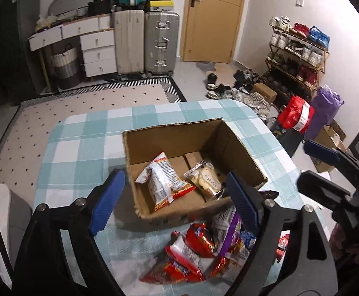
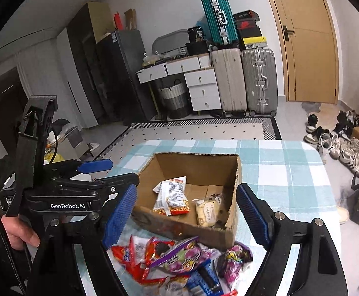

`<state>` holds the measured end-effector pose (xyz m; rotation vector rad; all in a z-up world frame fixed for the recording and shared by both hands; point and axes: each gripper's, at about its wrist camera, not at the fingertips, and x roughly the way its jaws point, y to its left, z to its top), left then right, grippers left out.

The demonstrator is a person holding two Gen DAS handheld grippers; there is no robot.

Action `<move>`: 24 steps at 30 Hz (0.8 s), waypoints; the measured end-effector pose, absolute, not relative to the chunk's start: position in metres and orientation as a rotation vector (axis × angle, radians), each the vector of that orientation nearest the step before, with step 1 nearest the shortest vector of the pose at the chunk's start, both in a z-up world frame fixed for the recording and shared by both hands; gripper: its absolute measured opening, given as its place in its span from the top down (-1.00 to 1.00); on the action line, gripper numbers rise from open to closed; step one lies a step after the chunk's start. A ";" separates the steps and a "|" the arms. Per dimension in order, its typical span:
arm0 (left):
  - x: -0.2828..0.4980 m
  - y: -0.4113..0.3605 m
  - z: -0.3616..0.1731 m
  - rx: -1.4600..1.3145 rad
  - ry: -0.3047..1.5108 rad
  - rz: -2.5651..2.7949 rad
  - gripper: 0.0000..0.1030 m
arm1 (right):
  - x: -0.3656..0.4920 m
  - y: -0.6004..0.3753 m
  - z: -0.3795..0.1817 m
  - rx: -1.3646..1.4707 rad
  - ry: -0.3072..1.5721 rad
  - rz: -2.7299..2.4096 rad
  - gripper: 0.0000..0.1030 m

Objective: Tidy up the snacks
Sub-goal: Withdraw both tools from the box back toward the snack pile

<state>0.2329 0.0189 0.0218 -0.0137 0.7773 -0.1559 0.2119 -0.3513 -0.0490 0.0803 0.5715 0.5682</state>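
snack packets [image 2: 179, 266]: light, crinkly, slippery; pinch a flat edge
left gripper [image 1: 177, 201]: jaws spread, empty
right gripper [image 2: 186, 217]: jaws spread, empty

One cardboard box [image 2: 186, 227] sits on the bench [image 2: 290, 172], with two snack packets inside: a red-and-white one [image 2: 172, 197] and a pale one [image 2: 207, 212]. In front lies a heap of loose packets [image 2: 179, 264], perhaps eight, though they overlap too much to count surely. Two grippers, left [image 1: 177, 199] and right [image 2: 186, 219]. Three suitcases [image 2: 258, 81] stand by the wall.
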 end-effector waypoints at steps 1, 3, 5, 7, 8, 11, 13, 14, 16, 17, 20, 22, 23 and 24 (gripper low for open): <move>0.228 0.018 0.024 -0.015 0.773 -0.155 -0.65 | 0.206 -0.352 -0.046 0.081 0.565 0.568 -0.69; 0.215 0.018 0.029 -0.019 0.763 -0.150 -0.66 | 0.194 -0.355 -0.041 0.086 0.547 0.569 -0.75; 0.202 0.018 0.032 -0.021 0.758 -0.148 -0.66 | 0.182 -0.357 -0.037 0.085 0.535 0.569 -0.77; 0.192 0.017 0.034 -0.025 0.758 -0.150 -0.67 | 0.170 -0.358 -0.034 0.080 0.525 0.568 -0.79; 0.185 0.017 0.035 -0.026 0.757 -0.146 -0.68 | 0.166 -0.359 -0.033 0.079 0.522 0.569 -0.79; 0.167 0.017 0.039 -0.037 0.751 -0.142 -0.69 | 0.151 -0.361 -0.031 0.078 0.513 0.569 -0.81; 0.159 0.017 0.039 -0.047 0.751 -0.145 -0.70 | 0.139 -0.363 -0.030 0.076 0.508 0.570 -0.82; 0.151 0.018 0.041 -0.050 0.746 -0.146 -0.71 | 0.136 -0.363 -0.029 0.075 0.507 0.570 -0.82; 0.142 0.015 0.042 -0.042 0.739 -0.134 -0.72 | 0.127 -0.365 -0.029 0.072 0.503 0.570 -0.83; 0.135 0.014 0.043 -0.032 0.727 -0.122 -0.76 | 0.121 -0.365 -0.028 0.071 0.500 0.569 -0.83; 0.118 0.012 0.045 -0.025 0.702 -0.111 -0.98 | 0.108 -0.368 -0.028 0.070 0.492 0.566 -0.83; 0.109 0.012 0.045 -0.026 0.683 -0.111 -0.98 | 0.099 -0.370 -0.028 0.069 0.489 0.563 -0.84; 0.103 0.011 0.045 -0.029 0.679 -0.111 -0.98 | 0.094 -0.371 -0.028 0.068 0.487 0.561 -0.85; 0.098 0.011 0.044 -0.039 0.680 -0.120 -0.98 | 0.090 -0.371 -0.028 0.067 0.487 0.559 -0.85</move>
